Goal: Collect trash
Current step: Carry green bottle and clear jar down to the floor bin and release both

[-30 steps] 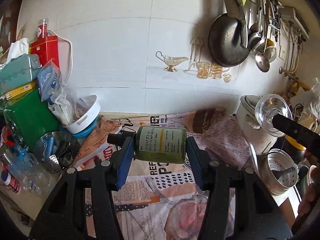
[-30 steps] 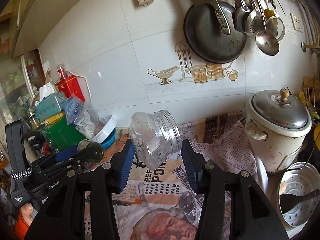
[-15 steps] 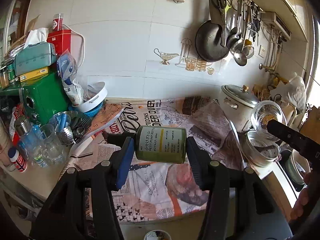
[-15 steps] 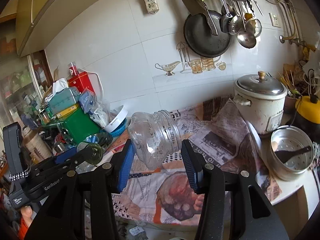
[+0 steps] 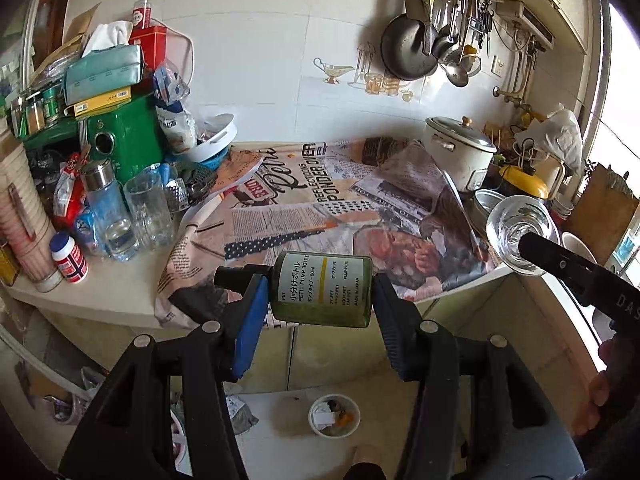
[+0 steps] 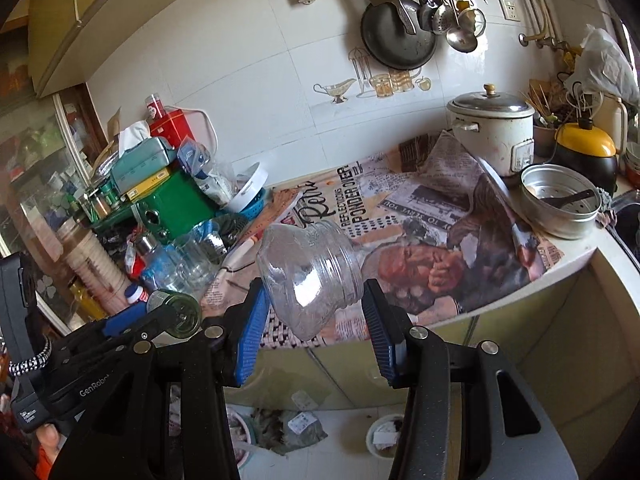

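Both pickups look done: left tool (image 5: 320,294) is clamped on the green pump bottle (image 5: 322,290), held sideways, and right tool (image 6: 316,308) is clamped on the clear plastic jar (image 6: 310,280), both out past the near edge of the counter (image 6: 576,256). Drop-off is left, probably in the small white bin (image 5: 334,416) on the floor below. Counter clutter at far left is untouched, and I can't tell if any of it is trash.
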The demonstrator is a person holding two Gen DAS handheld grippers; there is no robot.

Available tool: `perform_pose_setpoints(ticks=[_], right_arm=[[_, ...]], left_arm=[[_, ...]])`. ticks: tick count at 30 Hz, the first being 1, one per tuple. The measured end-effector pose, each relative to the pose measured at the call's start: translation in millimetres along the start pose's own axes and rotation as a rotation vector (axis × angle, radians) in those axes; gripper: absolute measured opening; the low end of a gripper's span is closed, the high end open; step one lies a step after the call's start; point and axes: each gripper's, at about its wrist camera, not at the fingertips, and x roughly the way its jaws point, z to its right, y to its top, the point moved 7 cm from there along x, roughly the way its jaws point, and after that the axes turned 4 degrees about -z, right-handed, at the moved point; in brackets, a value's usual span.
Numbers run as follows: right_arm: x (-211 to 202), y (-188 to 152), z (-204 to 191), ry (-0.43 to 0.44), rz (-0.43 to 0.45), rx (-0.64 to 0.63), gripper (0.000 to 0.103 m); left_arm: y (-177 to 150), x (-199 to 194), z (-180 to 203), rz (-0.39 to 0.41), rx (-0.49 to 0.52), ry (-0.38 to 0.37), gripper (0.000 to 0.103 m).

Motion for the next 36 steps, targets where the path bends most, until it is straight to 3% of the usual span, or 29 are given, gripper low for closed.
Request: perform_pose_setpoints(ticks=[6, 15, 24, 36], right_arm=[[3.9, -36.8, 3.9, -0.031, -0.083, -0.018, 0.044], [43.8, -103.1, 50.9, -0.027, -0.232, -0.008, 0.044], [124.2, -180.4, 112.4, -0.030, -0.386, -0.051, 0.044], [260.7, -316.1, 164.8, -0.018, -0.633, -0.060, 0.044]], left_arm=[[-33.0, 9.0, -1.2, -0.061, -0.026, -0.007, 0.052], [-102.6, 67.5, 19.4, -0.180, -0.060, 0.015, 0.052], [-199.1, 171.8, 30.5, -0.288, -0.146, 0.045, 0.052], [-315.7, 283.2, -14.4, -0.422, -0.260, 0.131, 0.052]])
